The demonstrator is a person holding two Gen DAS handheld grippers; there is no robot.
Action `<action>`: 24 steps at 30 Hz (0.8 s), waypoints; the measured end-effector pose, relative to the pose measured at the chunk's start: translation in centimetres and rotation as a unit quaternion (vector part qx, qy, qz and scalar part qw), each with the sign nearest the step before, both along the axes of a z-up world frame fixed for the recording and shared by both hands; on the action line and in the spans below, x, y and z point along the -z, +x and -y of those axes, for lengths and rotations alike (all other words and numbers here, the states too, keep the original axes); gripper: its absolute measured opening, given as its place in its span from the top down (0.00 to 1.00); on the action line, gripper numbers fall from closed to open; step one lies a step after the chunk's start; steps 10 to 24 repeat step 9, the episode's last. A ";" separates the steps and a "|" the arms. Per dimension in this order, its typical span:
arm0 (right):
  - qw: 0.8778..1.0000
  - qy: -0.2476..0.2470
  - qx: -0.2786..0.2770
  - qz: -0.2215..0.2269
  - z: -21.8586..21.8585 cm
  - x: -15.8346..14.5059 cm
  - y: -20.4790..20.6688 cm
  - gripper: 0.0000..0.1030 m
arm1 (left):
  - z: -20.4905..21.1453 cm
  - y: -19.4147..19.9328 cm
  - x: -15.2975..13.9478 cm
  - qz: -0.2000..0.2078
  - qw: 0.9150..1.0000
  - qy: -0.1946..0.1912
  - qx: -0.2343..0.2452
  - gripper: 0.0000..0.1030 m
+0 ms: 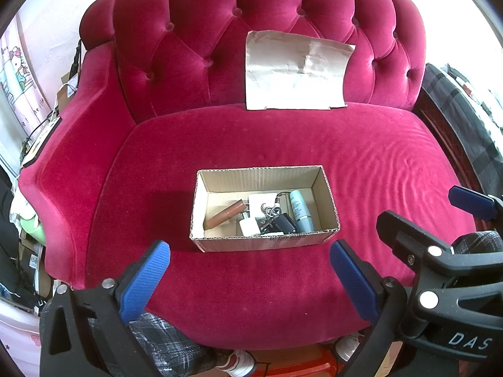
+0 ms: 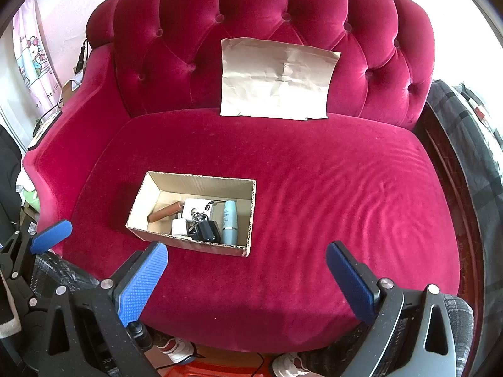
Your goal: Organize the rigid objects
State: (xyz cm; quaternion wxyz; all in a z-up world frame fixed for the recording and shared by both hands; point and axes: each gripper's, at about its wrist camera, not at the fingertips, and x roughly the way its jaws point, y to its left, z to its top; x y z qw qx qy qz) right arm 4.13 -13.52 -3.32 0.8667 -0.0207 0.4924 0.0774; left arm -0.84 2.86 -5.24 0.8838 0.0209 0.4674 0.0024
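1. The left gripper hangs over the front edge of the seat, its blue-padded jaws spread wide with nothing between them.
2. The right gripper is held level with it on the right, jaws likewise wide apart and empty; one of its blue pads shows at the right edge of the left wrist view.
3. Straight ahead of the left gripper, just beyond its fingertips, an open cardboard box sits on the crimson velvet sofa. From the right gripper the same box lies ahead and to the left.
4. Inside the box, from left to right as the left gripper sees it: a brown tube lying at a slant, a white charger plug, a bunch of keys with a black fob, and a pale blue tube lying along the right wall. A white flat item lies under the keys; what it is cannot be told.
5. Far ahead of both grippers, a creased sheet of brown paper leans upright against the tufted backrest, its lower edge on the seat.
6. Below the grippers, plaid trouser legs and white shoes of the person show in front of the sofa.
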 end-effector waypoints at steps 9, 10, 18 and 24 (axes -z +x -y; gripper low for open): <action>1.000 -0.003 -0.002 -0.001 0.0 0.3 0.3 0.00 | 0.1 0.3 0.5 -0.004 1.000 -0.002 -0.001 0.00; 1.000 -0.003 -0.002 -0.001 0.0 0.3 0.3 0.00 | 0.1 0.3 0.5 -0.004 1.000 -0.002 -0.001 0.00; 1.000 -0.003 -0.002 -0.001 0.0 0.3 0.3 0.00 | 0.1 0.3 0.5 -0.004 1.000 -0.002 -0.001 0.00; 1.000 -0.003 -0.002 -0.001 0.0 0.3 0.3 0.00 | 0.1 0.3 0.5 -0.004 1.000 -0.002 -0.001 0.00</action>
